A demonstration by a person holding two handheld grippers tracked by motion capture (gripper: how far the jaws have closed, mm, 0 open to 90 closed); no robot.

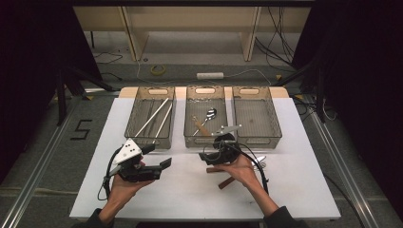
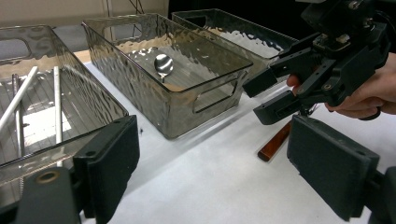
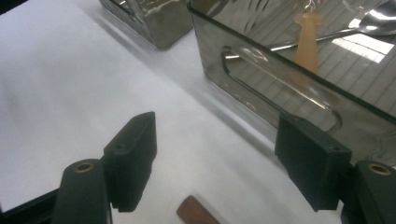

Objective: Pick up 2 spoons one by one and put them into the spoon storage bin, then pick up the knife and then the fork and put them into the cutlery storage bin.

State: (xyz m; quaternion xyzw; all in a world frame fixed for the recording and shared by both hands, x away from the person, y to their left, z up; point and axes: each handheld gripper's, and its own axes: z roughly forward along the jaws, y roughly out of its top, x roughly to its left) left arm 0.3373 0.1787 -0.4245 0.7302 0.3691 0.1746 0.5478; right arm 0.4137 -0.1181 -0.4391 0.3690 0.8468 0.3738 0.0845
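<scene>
The brown-handled utensil (image 1: 227, 182) lies on the counter (image 1: 294, 190) toward its near edge, long axis diagonal, handle end nearest that edge. The right hand-held gripper (image 1: 216, 145) hangs released above it; the left hand-held gripper (image 1: 159, 159) is released too. Bare counter surrounds it, bins (image 1: 256, 137) behind.

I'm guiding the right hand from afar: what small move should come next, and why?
Probably lower the right gripper a little further over the brown-handled utensil and then close. Its jaws stand open with nothing between the pads, and the handle end lies on the white table just below the gap, beside the middle bin.
</scene>
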